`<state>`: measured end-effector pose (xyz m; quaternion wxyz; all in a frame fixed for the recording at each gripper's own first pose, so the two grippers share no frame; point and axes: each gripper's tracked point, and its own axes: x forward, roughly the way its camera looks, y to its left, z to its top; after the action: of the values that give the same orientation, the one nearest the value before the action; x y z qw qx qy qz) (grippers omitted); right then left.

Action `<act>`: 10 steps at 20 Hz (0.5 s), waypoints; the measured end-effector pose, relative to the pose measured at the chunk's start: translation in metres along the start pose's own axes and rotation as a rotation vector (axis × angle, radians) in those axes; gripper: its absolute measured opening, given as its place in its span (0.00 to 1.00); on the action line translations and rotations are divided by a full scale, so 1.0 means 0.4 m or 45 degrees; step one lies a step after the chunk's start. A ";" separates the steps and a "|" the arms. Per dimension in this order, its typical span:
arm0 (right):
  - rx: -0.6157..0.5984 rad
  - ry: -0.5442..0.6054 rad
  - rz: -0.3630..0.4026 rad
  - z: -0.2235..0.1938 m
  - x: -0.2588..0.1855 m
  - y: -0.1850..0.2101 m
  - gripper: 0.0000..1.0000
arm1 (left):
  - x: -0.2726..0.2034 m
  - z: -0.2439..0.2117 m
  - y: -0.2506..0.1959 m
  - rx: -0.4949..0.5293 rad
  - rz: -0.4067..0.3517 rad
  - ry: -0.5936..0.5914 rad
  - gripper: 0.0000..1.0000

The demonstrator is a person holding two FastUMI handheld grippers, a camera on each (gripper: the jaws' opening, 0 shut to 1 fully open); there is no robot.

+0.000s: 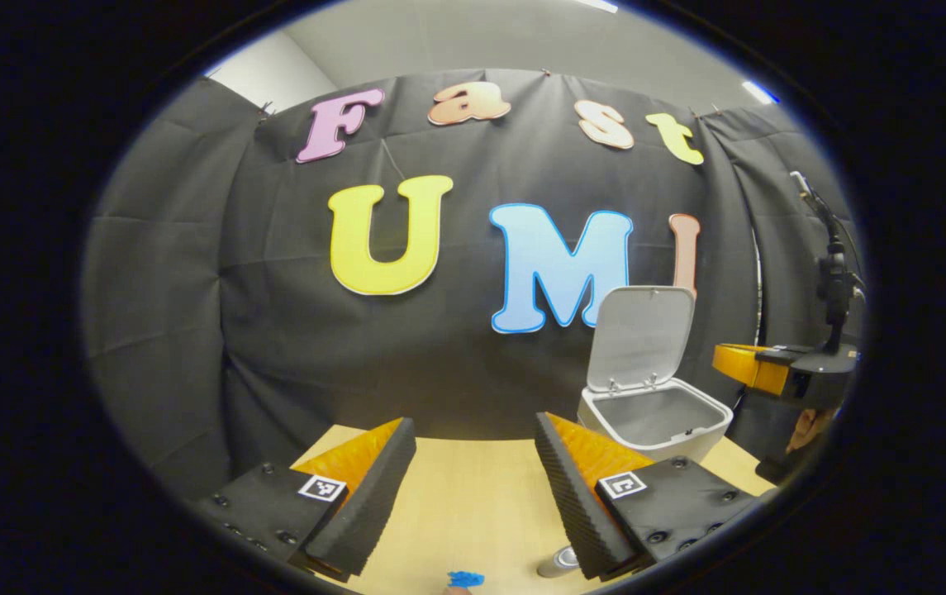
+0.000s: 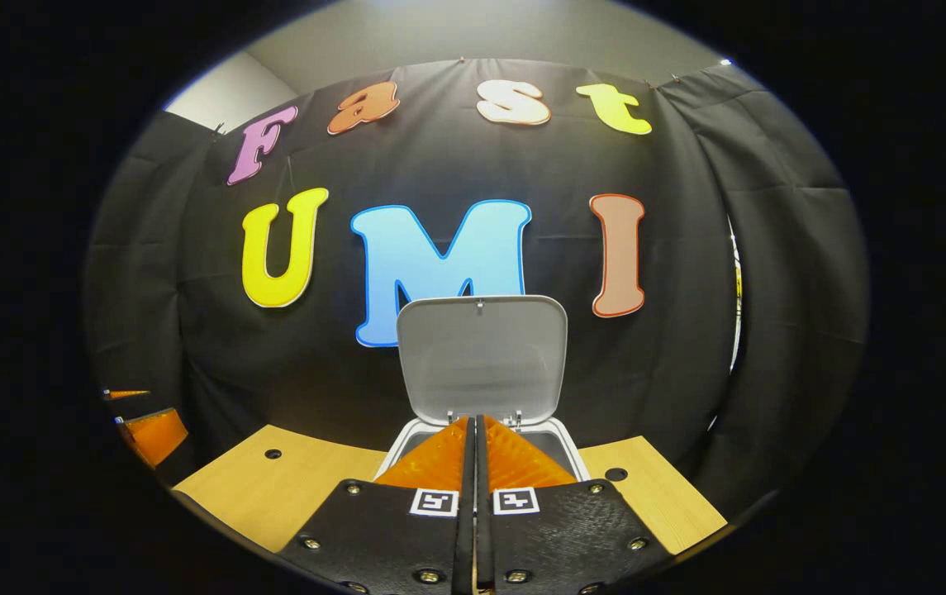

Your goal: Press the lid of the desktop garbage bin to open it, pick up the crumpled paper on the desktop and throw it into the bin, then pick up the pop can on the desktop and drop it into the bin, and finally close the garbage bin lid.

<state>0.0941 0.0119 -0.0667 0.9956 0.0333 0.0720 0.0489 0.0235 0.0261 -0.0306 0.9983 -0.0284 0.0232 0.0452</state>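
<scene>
The white desktop bin (image 1: pixel 654 417) stands at the right of the wooden table (image 1: pixel 473 504), its lid (image 1: pixel 642 335) raised upright. My left gripper (image 1: pixel 475 426) is open, with nothing between its fingers, to the left of the bin. A silver pop can (image 1: pixel 559 564) lies low beside its right finger, partly hidden. A small blue crumpled piece (image 1: pixel 466 578) shows at the bottom edge. In the right gripper view my right gripper (image 2: pixel 475 420) is shut on nothing, its tips over the bin's (image 2: pixel 572 450) open mouth, facing the lid (image 2: pixel 481 355). The right gripper (image 1: pixel 758 368) hangs beside the bin.
A black stand (image 1: pixel 832 273) rises at the far right, behind the hand (image 1: pixel 807 430) holding the right gripper. The tabletop (image 2: pixel 274 487) has two small round holes (image 2: pixel 273 454) (image 2: pixel 615 474). The left gripper (image 2: pixel 150 434) shows at the left edge. Black cloth walls close the back.
</scene>
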 end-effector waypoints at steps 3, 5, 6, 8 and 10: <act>-0.006 0.006 0.008 0.001 -0.008 0.008 0.01 | 0.004 -0.029 0.016 0.014 0.002 -0.002 0.95; -0.010 0.009 0.011 -0.003 -0.013 0.011 0.01 | 0.008 -0.066 0.032 0.018 -0.002 0.012 0.96; -0.011 0.013 0.012 -0.002 -0.016 0.014 0.01 | 0.012 -0.087 0.040 0.011 -0.004 0.028 0.95; -0.016 0.020 0.014 -0.008 -0.019 0.017 0.01 | 0.013 -0.135 0.055 -0.010 -0.005 0.064 0.95; -0.020 0.029 0.013 -0.013 -0.025 0.018 0.01 | 0.011 -0.183 0.069 -0.021 -0.006 0.104 0.96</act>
<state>0.0827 0.0184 -0.0699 0.9947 0.0252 0.0828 0.0549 0.0222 0.0496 -0.1053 0.9964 -0.0383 0.0635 0.0420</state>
